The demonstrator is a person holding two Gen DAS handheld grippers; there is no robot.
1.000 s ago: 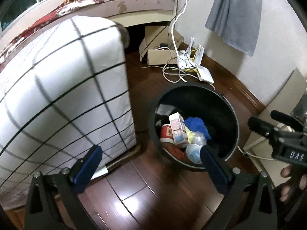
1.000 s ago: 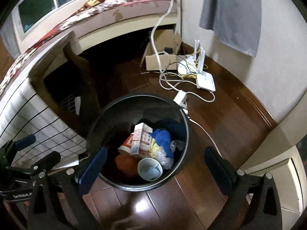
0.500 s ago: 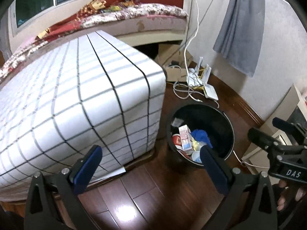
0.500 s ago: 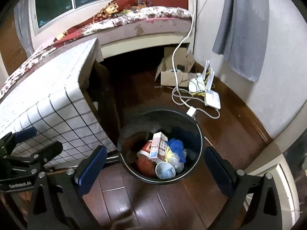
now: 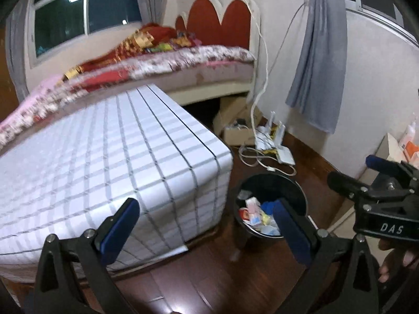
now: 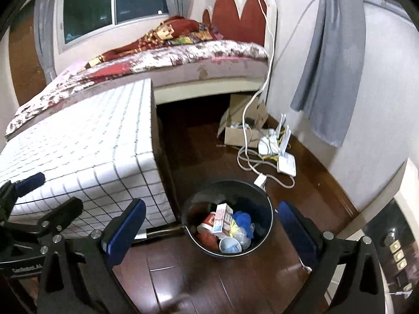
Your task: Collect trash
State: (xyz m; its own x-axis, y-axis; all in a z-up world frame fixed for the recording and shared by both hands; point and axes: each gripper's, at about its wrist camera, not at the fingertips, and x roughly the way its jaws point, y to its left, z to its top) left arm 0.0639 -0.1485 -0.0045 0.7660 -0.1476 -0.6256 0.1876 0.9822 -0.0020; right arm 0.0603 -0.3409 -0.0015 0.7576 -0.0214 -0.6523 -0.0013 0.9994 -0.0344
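A black round trash bin [image 6: 264, 201] stands on the dark wood floor and holds a carton [image 6: 222, 217], a paper cup [image 6: 230, 244], a blue rag and plastic wrap. It also shows in the left wrist view [image 5: 293, 185]. My left gripper [image 5: 207, 225] is open and empty, high above the floor, left of the bin. My right gripper [image 6: 209, 225] is open and empty, above and in front of the bin. The right gripper also shows at the right edge of the left wrist view [image 5: 377, 183].
A table under a white checked cloth [image 5: 104, 162] stands left of the bin. A bed [image 6: 170, 52] lies behind it. A cardboard box [image 6: 241, 130], routers [image 6: 285, 162] and loose cables lie by the wall. A grey cloth [image 6: 330, 78] hangs on the right.
Both grippers have risen and pulled back from the bin, so it looks smaller and lower. The tabletop and bed have come into view. Both grippers stay open and empty.
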